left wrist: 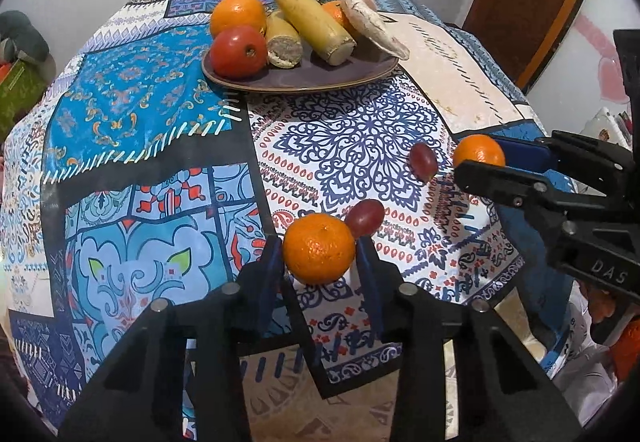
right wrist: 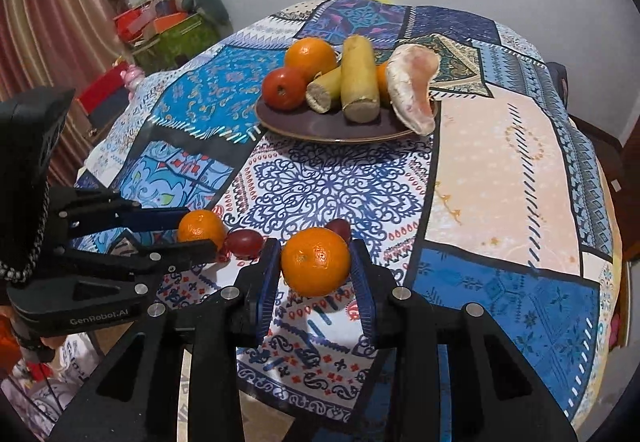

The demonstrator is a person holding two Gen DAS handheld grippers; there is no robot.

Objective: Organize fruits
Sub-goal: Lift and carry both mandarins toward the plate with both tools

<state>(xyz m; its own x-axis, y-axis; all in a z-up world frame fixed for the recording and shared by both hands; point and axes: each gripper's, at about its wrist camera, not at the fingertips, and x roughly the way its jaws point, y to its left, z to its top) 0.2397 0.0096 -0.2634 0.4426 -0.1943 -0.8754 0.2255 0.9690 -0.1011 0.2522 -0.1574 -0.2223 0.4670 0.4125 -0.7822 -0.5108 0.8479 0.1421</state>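
Inspecting both wrist views, we find the left gripper (left wrist: 320,248) with its jaws closed on a mandarin (left wrist: 319,248), held just above the patterned worktop (left wrist: 152,114). We find the right gripper (right wrist: 316,262) likewise with jaws clamped on a second mandarin (right wrist: 315,261) near the front edge. Two red grapes (left wrist: 422,160) lie on the cloth between and beside the grippers. We note a purple plate (left wrist: 304,78) well beyond, carrying an orange (left wrist: 238,14), a red fruit (left wrist: 239,51), two cut yellow pieces (left wrist: 316,24) and a pale peeled wedge (left wrist: 374,22).
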